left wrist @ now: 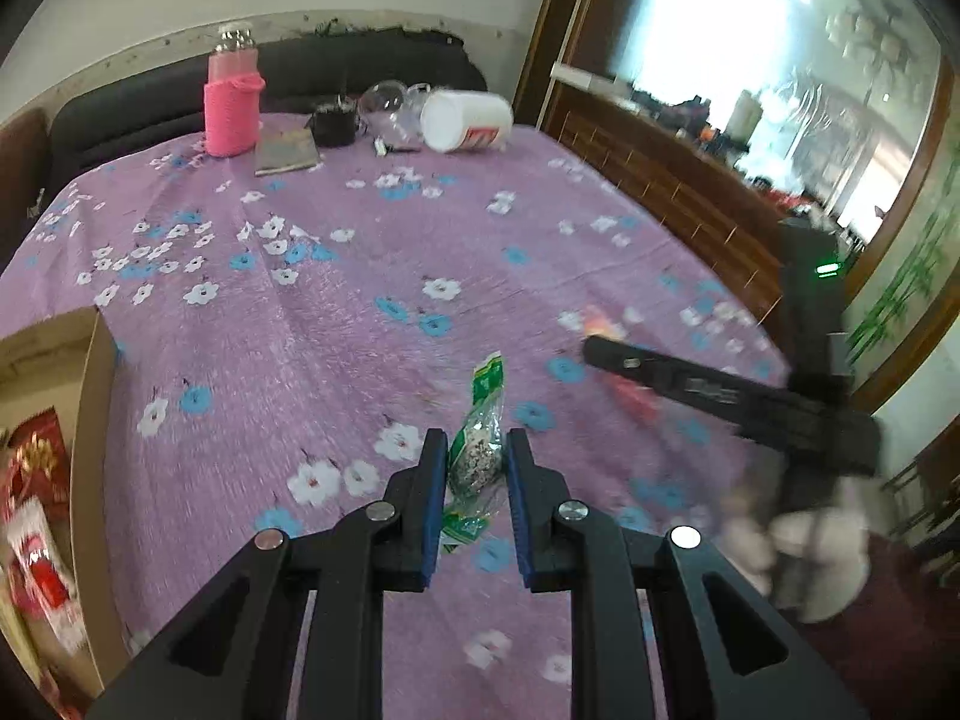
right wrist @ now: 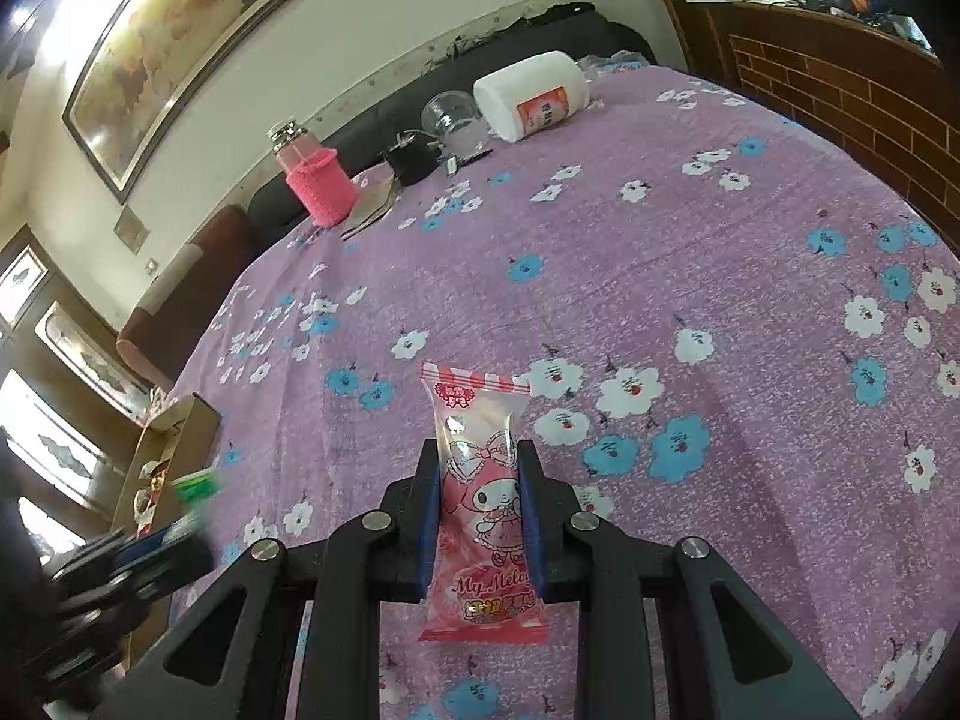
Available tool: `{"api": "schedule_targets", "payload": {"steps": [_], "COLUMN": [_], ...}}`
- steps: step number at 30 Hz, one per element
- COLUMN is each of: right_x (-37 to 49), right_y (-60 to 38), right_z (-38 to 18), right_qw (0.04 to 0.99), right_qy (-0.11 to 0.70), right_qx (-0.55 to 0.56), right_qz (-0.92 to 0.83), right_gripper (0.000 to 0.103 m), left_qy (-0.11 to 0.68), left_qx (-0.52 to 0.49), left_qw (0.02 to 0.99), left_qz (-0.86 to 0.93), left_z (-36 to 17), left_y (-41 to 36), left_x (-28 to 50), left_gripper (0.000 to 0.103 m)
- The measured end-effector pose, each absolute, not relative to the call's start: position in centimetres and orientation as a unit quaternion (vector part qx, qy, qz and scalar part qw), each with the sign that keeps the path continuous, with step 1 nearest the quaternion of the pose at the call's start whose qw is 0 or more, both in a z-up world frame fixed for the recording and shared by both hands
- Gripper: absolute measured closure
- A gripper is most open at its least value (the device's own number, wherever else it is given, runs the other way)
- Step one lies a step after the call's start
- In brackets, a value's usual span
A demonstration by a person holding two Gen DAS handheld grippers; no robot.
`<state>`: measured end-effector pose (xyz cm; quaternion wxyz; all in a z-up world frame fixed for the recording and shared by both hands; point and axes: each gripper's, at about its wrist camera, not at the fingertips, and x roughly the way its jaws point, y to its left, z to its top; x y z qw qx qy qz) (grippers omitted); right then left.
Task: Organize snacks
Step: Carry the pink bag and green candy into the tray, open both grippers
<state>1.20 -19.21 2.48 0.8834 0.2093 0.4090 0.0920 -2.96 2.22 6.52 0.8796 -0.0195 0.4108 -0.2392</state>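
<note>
In the left wrist view, the left gripper [left wrist: 477, 462] has its fingers [left wrist: 433, 480] clamped on a green seed packet [left wrist: 477, 456], held above the purple floral counter [left wrist: 336, 312], with a cardboard box [left wrist: 90, 480] at the near left and the blurred right gripper [left wrist: 606, 351] to the right. In the right wrist view, the right gripper [right wrist: 480, 480] squeezes a pink My Melody snack packet [right wrist: 480, 516] between its fingers above the counter, while a pink-sleeved bottle [right wrist: 312, 180] and a tipped white tub [right wrist: 531, 93] sit at the far edge.
</note>
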Motion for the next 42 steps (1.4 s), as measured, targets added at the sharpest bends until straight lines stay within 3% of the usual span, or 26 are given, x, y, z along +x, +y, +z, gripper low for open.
{"api": "schedule_targets", "payload": {"steps": [24,42], "right_x": [-10.8,-12.4], "right_y": [-15.4,-3.6], "right_z": [8.1,8.4], "right_qw": [0.900,0.887], "right_qy": [0.365,0.387], "right_qx": [0.220,0.166], "right_qz": [0.091,0.189], "right_gripper": [0.078,0.078], "left_qy": [0.336,0.319], "left_qx": [-0.099,-0.123], "left_qw": [0.899,0.933], "left_qz": [-0.262,-0.112], "left_z": [11.3,11.7], "left_y": [5.7,16.7], "left_x": [-12.9,-15.4], "left_gripper": [0.084,0.084]}}
